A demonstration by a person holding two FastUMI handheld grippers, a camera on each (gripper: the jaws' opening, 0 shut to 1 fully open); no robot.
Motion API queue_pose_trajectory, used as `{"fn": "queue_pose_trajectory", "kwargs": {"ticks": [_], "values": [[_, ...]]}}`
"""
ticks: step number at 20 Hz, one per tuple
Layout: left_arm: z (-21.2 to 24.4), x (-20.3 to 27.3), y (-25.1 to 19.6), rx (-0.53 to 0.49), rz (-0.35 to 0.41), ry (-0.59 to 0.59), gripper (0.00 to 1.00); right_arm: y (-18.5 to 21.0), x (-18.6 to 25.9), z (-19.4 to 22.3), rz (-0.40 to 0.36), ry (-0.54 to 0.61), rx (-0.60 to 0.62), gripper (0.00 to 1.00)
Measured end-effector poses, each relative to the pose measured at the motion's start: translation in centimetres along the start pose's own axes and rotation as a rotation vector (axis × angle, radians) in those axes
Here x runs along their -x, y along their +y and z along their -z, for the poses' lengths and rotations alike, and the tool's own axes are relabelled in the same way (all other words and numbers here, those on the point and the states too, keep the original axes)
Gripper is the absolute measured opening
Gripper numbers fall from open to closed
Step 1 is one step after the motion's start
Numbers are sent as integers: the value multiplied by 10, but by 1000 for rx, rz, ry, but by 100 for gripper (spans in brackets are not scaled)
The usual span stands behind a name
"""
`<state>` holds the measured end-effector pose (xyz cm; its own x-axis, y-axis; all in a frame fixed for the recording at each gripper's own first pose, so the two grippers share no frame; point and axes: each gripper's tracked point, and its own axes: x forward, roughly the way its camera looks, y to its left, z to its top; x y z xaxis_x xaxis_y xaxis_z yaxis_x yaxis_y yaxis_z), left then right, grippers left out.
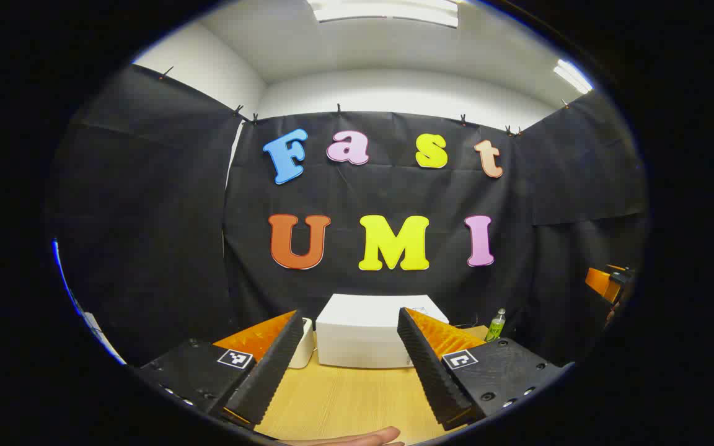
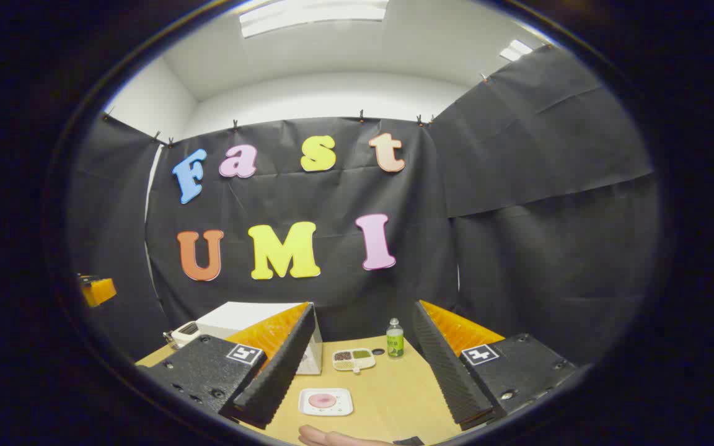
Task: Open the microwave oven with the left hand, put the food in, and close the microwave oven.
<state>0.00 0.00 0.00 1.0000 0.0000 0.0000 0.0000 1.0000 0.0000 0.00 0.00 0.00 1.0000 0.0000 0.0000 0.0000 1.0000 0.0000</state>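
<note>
White microwave [image 1: 366,331], one plate [image 2: 326,402], one bottle [image 2: 395,339]; left gripper [image 1: 351,371], right gripper [image 2: 363,378] wide apart, empty.

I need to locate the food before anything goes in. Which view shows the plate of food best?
The right gripper view: the white plate with pink food lies in full sight on the table, between the open right gripper fingers. The left gripper view faces the microwave instead.

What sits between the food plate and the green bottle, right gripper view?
A small divided dish lies on the table between the plate and the bottle, in the right gripper view.
</note>
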Motion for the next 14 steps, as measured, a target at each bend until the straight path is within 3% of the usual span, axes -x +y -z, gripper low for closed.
{"fn": "queue_pose_trajectory", "kwargs": {"ticks": [4,5,8,10,11,12,14], "values": [[-1,-5,2,7,6,-6,95,-2,-2,-2,-5,1,2,96],[2,-6,2,9,15,1,95,-2,-4,-1,-4,-1,6,100],[6,-13,-1,2,47,4,95,-2,-7,-1,-13,-14,2,96],[12,-19,-5,2,59,4,95,1,-12,-1,-35,-33,4,100],[15,-21,-5,4,61,5,95,-5,-17,0,-22,-47,10,96],[19,-25,-8,10,65,8,95,-11,-21,0,-7,-58,23,100],[25,-35,-14,23,80,8,95,-11,-24,1,-16,-67,32,96]]}}
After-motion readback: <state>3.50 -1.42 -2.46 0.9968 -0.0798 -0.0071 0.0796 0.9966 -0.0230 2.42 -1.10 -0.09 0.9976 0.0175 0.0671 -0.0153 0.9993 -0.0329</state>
